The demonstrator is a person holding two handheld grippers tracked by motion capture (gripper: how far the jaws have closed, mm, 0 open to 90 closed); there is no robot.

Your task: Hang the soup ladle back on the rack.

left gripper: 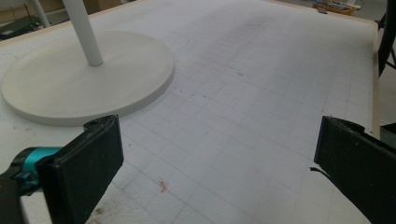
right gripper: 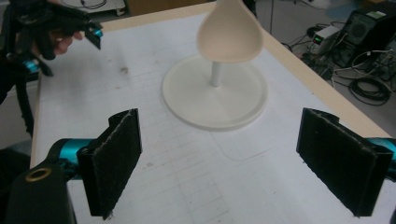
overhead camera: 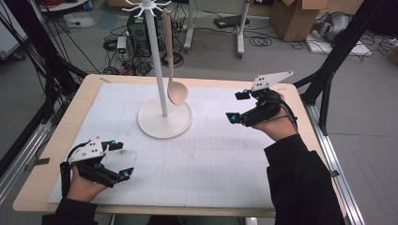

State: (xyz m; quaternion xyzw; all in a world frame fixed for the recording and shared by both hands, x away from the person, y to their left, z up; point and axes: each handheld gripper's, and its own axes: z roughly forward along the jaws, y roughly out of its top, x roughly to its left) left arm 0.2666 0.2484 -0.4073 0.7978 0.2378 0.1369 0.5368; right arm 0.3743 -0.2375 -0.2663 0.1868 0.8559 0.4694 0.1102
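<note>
Grid-marked white matting (overhead camera: pixel 211 154) covers the pale wooden table (overhead camera: pixel 84 101), and at its near left corner the left gripper (overhead camera: pixel 119 161) rests low in a hand, its jaws spread wide with nothing between them, apparently parked out of the way. Farther off on the right side, the right gripper (overhead camera: pixel 238 107) hangs above the mat, jaws likewise wide apart and empty, pointing left toward the middle. Beyond and between the two stands a white hanging rack with a round flat base (overhead camera: pixel 164 119) and a slim upright pole, and from one of its top hooks hangs a pale wooden spoon (overhead camera: pixel 173 70), bowl down just beside the pole, clear of the base, probably so it can dry and stay tidy.
</note>
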